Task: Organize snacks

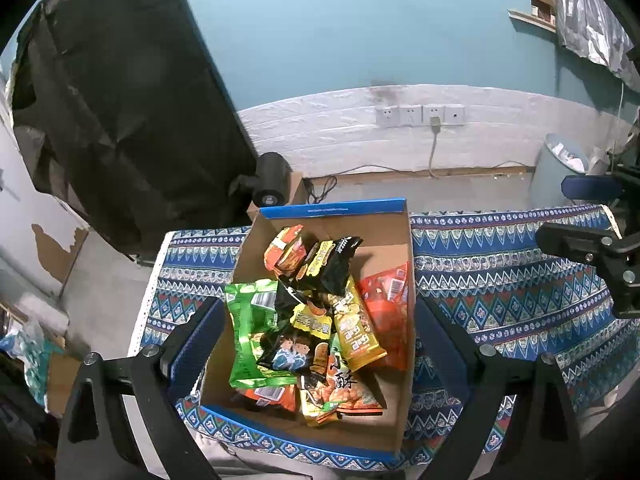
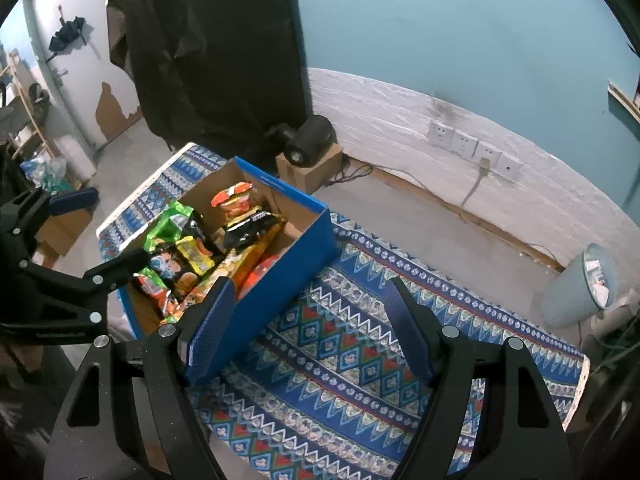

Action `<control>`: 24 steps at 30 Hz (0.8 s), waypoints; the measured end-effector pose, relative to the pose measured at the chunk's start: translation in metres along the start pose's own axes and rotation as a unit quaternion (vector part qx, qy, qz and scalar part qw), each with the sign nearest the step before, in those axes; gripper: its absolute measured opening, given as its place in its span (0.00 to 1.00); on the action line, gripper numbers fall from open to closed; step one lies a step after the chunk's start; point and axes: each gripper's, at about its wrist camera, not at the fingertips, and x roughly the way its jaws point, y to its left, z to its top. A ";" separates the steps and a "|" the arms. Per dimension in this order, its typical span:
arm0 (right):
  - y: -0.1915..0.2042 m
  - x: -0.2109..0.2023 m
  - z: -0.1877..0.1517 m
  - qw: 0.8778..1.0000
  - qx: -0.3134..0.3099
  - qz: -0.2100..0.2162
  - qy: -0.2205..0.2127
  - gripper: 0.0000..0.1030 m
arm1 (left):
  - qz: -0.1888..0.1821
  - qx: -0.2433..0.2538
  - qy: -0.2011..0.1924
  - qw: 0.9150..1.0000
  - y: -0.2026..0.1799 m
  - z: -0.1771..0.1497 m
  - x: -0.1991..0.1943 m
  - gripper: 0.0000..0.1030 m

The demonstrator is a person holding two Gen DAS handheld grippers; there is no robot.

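Spreading wide, the left claw [image 1: 318,320] is held above an open cardboard box [image 1: 394,240], its two fingers straddling the box from either side with nothing gripped between them. The right claw [image 2: 310,322] is likewise held wide and empty, poised over the patterned cloth [image 2: 340,360] just beside the box's blue outer wall [image 2: 280,280].

Inside the box a heap of snack packets is seen: a green packet [image 1: 250,332] on the left, a yellow packet [image 1: 356,328] near the middle, a red packet [image 1: 386,312] against the right wall, an orange packet [image 1: 286,250] toward the far end, and a black packet [image 1: 336,264] beside it. The box is placed on the cloth-covered surface, toward its left end.

Beyond the surface, a pale bin [image 2: 580,288] is seen on the floor, and wall sockets [image 1: 420,115] are mounted on the white brick strip.
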 end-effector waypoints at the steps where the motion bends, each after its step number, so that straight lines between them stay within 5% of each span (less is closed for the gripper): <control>1: -0.001 -0.001 0.000 1.000 0.001 -0.001 -0.001 0.74 | 0.000 0.000 0.000 1.000 0.000 0.000 0.000 0.93; 24: -0.002 -0.004 0.000 1.000 0.001 -0.005 -0.003 0.74 | -0.002 -0.006 -0.001 1.000 0.003 0.000 -0.003 0.93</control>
